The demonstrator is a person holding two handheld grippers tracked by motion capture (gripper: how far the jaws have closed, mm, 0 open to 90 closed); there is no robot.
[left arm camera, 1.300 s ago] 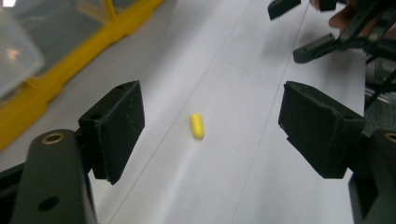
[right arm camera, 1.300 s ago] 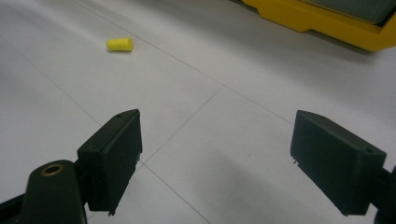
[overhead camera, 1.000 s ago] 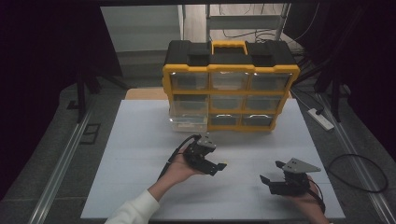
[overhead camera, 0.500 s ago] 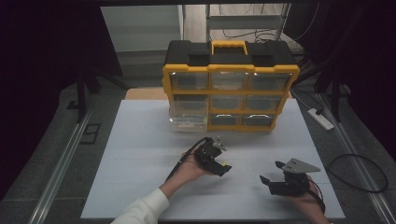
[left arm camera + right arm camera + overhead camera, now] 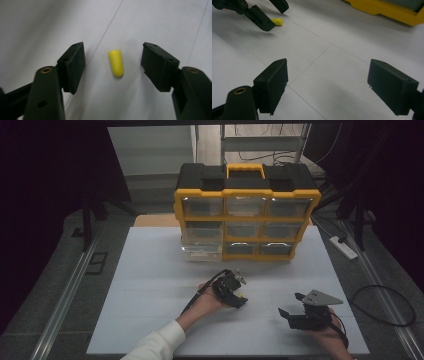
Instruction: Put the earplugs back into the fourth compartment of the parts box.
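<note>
Change: since the earlier frames my left claw (image 5: pixel 239 296) has moved rightward and down over the table (image 5: pixel 150 270); my right claw (image 5: pixel 295 306) has stayed put.
Left claw: jaws wide apart, gripping nothing, one either side of the plug (image 5: pixel 116 63).
Plug: yellow, lying on the table between my left jaws, touching neither.
Plug axis: runs roughly along my left claw's reach, slightly slanted; rounded end toward me, flat end away.
Right claw: jaws spread, empty, low over bare table; my left claw (image 5: pixel 269 15) and the plug (image 5: pixel 277 21) lie ahead to its left.
Room: open table around both claws; the cabinet (image 5: pixel 247 215) stands well beyond.
</note>
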